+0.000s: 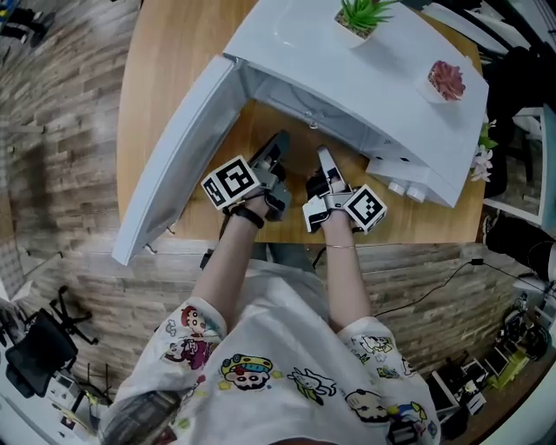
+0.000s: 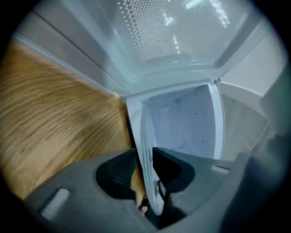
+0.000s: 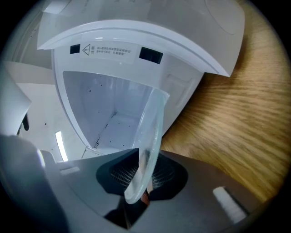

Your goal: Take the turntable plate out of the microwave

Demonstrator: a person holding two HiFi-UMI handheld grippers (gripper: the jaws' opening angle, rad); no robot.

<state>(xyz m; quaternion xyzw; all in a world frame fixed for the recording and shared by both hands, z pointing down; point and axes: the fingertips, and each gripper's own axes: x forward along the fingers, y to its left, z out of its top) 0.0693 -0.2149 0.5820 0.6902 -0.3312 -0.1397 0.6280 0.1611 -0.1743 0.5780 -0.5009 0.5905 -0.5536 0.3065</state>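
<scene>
Slippage threatens: only the right hand-held gripper pinches the turntable plate; the left hand-held gripper sits slack around its rim. The upright glass could pivot free and hit the surface near its front edge.

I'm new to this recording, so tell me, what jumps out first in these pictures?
A white microwave sits on a wooden table, its door swung wide at the head view's left, with a green potted plant and a pink one on top. Before its cavity, a clear glass turntable plate stands on edge, clamped in the right gripper, with the left gripper open around it.
</scene>
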